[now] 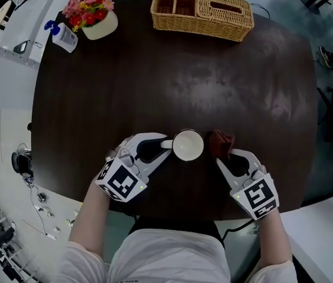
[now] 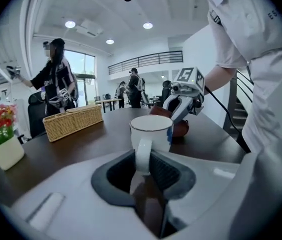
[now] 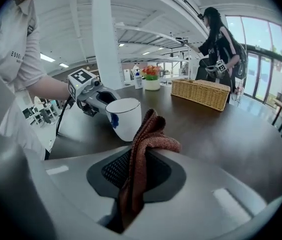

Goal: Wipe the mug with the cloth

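The dark wooden table (image 1: pixel 154 81) takes up most of the head view. From above, everything on it sits at the two ends, far edge and near edge. At the far edge lies a wicker basket (image 1: pixel 201 13) with open compartments on its left and a slotted lid on its right. The gripper views show it only from the side, as a low woven box (image 2: pixel 73 121).

The gripper views also take in the room beyond the table, which the head view doesn't reach. There's a person in dark clothes (image 2: pixel 56 79) standing past the basket, with tall windows and ceiling lights behind.

At the near edge, the left gripper (image 1: pixel 165 145) has its jaws closed on the handle of the mug (image 1: pixel 188 144). Its own view makes this plain, with the white handle pinched between the dark pads (image 2: pixel 165 171). The right gripper (image 1: pixel 225 158) is clamped on the cloth (image 1: pixel 220 143), and its view shows the rust-brown fabric (image 3: pixel 145 144) standing up out of the closed jaws and folding over at the top.

A pot of red and pink flowers (image 1: pixel 92 13) sits at the far left corner, with a small pump bottle (image 1: pixel 63 37) just beside it.

The mug stands upright, and from above it's just a white circle. The right gripper view shows a blue mark on its side (image 3: pixel 113 121). The cloth is just beside the mug's right side, though I can't tell whether they touch.
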`<state>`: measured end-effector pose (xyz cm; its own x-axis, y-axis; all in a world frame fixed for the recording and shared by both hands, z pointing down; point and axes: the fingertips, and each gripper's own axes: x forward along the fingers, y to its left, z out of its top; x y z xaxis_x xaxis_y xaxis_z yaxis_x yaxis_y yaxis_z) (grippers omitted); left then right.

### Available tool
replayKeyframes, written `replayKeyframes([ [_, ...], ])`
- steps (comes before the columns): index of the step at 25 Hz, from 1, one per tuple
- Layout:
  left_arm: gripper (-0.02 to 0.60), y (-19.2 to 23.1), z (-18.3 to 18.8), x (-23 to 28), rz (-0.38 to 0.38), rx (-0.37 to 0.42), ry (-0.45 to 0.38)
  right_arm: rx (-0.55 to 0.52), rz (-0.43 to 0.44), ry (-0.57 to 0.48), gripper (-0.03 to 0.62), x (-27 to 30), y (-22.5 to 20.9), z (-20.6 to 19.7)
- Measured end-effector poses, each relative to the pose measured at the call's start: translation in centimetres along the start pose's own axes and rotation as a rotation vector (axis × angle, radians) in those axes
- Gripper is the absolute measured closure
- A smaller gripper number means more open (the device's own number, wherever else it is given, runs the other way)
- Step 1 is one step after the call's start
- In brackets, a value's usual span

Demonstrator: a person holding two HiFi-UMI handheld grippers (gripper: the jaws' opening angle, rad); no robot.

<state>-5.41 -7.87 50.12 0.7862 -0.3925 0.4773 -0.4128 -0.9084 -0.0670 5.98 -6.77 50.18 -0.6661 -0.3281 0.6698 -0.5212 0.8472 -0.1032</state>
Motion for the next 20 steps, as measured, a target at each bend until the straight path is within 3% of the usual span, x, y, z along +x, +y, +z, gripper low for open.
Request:
replayKeyframes([
  [6,0.509,-1.3,0.6,0.2,-0.149,0.064,0.005,0.054,-0.032,-0.019,0.513,-1.0,0.4,-0.3],
  [16,0.514,-2.7,0.8,-0.2,-0.042,-0.006,-0.057,0.112,-0.094,-0.027,0.513,-1.1,0.7,-0.7],
  [20,0.514,-3.1,2.9,-1.0,-0.04,-0.071,-0.137,0.125,-0.113,-0.027,0.513,-1.7,0.5,-0.8],
])
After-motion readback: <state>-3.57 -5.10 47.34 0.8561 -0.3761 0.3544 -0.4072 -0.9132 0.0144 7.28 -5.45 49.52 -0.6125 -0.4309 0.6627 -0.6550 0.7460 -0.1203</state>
